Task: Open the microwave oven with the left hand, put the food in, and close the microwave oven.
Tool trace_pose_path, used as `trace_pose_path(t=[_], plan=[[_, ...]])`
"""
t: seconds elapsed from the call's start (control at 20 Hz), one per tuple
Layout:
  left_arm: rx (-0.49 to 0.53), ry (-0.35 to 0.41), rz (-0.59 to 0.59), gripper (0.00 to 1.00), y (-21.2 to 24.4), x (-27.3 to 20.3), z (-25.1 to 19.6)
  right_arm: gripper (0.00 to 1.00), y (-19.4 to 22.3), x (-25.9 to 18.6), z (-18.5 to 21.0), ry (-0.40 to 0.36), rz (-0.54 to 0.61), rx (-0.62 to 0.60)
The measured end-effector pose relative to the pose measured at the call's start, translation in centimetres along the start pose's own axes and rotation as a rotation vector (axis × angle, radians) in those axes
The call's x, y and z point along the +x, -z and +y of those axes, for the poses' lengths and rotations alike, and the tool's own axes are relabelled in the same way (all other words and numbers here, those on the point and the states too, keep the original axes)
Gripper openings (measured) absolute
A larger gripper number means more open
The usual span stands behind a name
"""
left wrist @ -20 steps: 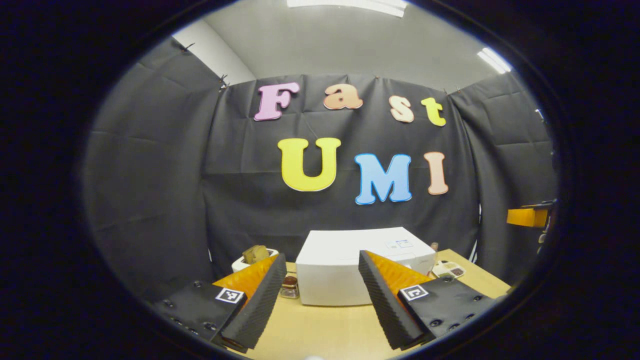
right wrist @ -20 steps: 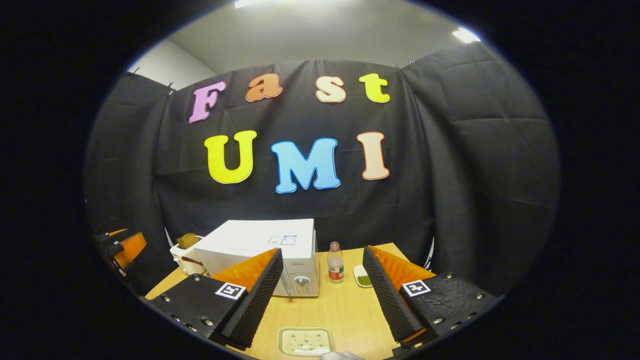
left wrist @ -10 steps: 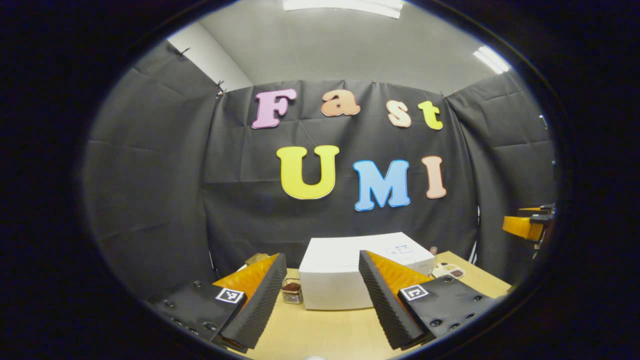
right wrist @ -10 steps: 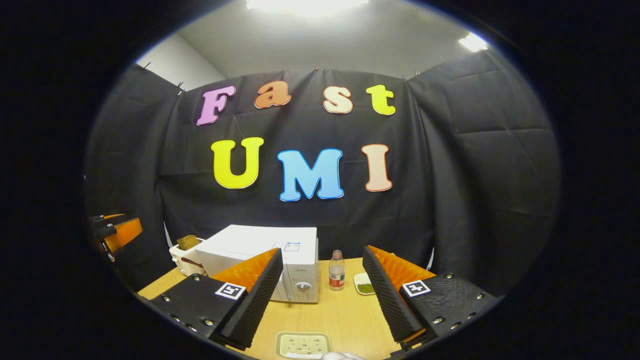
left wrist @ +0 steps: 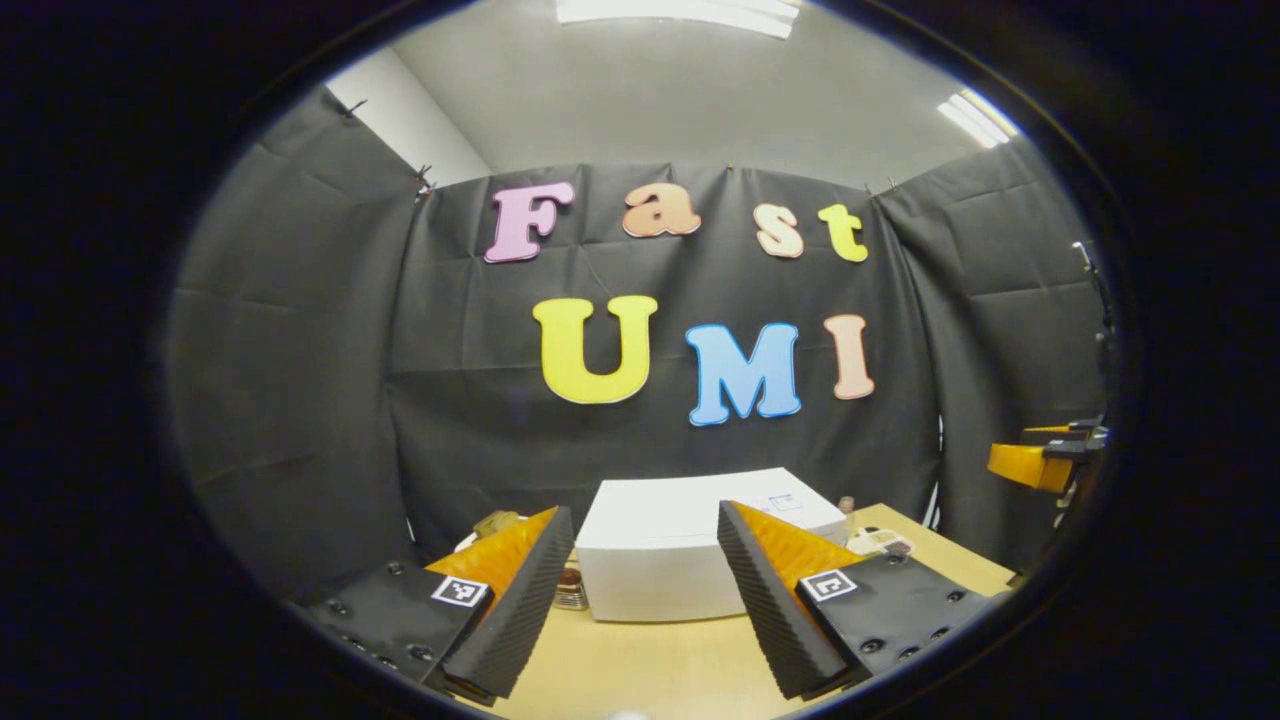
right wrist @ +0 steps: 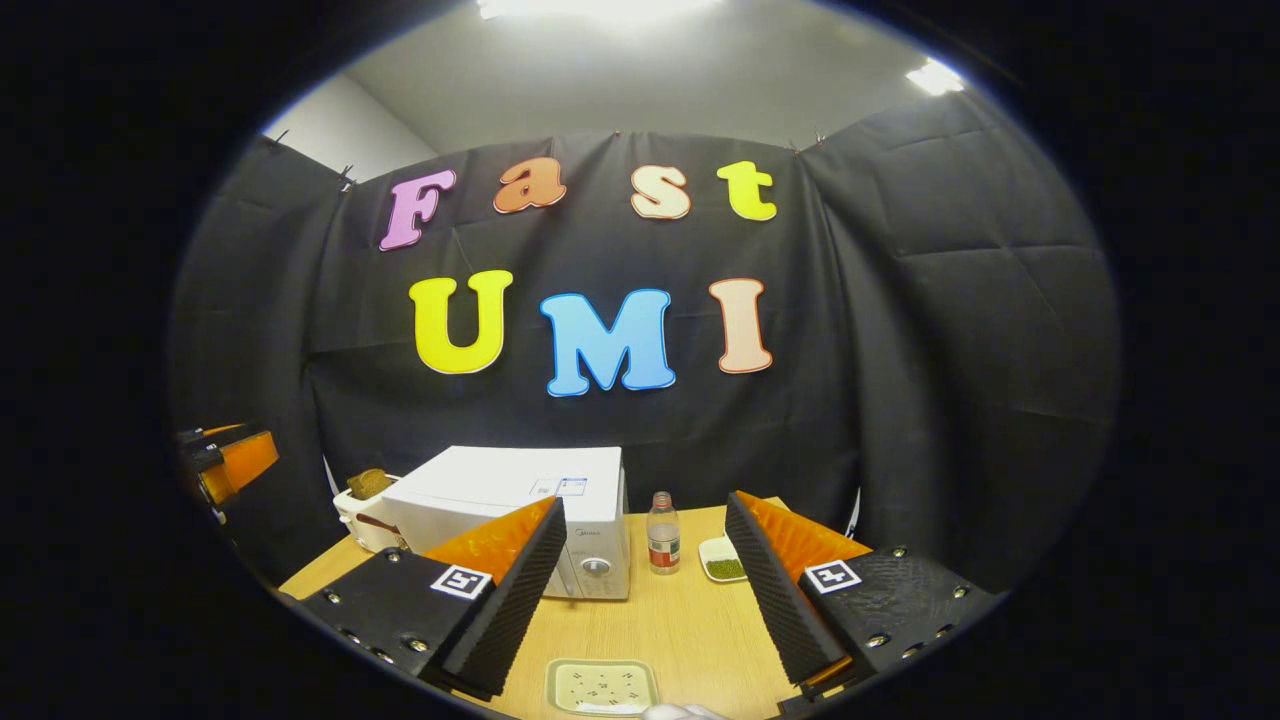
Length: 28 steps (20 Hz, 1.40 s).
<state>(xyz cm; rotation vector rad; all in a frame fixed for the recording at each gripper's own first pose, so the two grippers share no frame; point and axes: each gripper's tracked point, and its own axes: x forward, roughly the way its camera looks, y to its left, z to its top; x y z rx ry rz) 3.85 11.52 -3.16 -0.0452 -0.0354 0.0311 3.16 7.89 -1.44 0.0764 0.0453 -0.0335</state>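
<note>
- Right gripper view: right gripper [right wrist: 640, 600] fingers spread, empty; white microwave oven [right wrist: 520, 515] stands closed beyond them.
- Right of the microwave: bottle [right wrist: 661, 546], small dish [right wrist: 722, 558] of green food.
- Nearest: tray [right wrist: 600, 686].
- Left gripper [left wrist: 640, 600] fingers spread, empty.

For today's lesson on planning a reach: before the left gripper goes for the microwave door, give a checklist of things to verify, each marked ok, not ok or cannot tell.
1. Left gripper open and empty: ok.
2. Right gripper open and empty: ok.
3. Microwave door shut, ready to be opened: ok.
4. Door handle located: cannot tell.
5. Table in front of the microwave free for the door swing: ok; the bottle stands off to its side.
6. Food dish within the right gripper's reach: ok, it lies just below the fingers.
</note>
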Motion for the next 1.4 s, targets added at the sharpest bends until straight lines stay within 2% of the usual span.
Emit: trace_pose_path(t=[0.05, 0.35, 0.4, 0.45, 0.5, 0.7, 1.05, 1.15, 1.2, 1.3, 1.4], plan=[[-0.003, 0.002, -0.001, 1.0, -0.1, 0.1, -0.2, 0.98, -0.1, 0.0, -0.3, 0.004, 0.0, 0.005], [0.004, -0.011, -0.002, 1.0, -0.3, 0.2, -0.3, 0.98, -0.6, 0.1, -1.8, 0.024, -0.018, 0.017], [0.005, -0.015, 0.003, 0.98, -0.1, 0.3, -0.4, 0.98, -0.3, 0.2, -1.7, 0.018, -0.008, 0.024], [-0.001, -0.015, 0.005, 1.0, -0.1, 0.4, -0.6, 0.98, -0.1, 0.4, -1.6, 0.008, 0.002, 0.03], [-0.012, -0.009, 0.007, 0.98, -0.1, 0.4, -0.9, 0.98, -0.1, 0.5, -1.6, 0.002, 0.002, 0.03], [-0.018, -0.023, 0.016, 1.0, 0.1, 0.4, -1.1, 0.98, -0.3, 0.7, -1.0, -0.04, 0.005, 0.026], [-0.008, -0.03, 0.019, 1.0, 0.2, 0.8, -1.5, 0.98, -0.5, 1.4, -0.5, -0.078, 0.011, 0.072], [-0.015, -0.027, 0.02, 1.0, 0.4, 0.9, -1.7, 0.98, -0.5, 1.5, -0.6, -0.071, 0.012, 0.051], [-0.014, -0.032, 0.023, 0.94, 0.5, 0.8, -1.5, 0.98, -0.5, 1.5, -0.6, -0.071, 0.006, 0.033], [-0.021, -0.03, 0.029, 0.99, 0.7, 1.0, -1.5, 0.98, -0.6, 1.6, -0.5, -0.069, 0.002, 0.027], [-0.017, -0.024, 0.022, 1.0, 0.5, 1.2, -1.4, 0.98, -0.9, 1.7, -0.7, -0.056, -0.005, 0.017]])
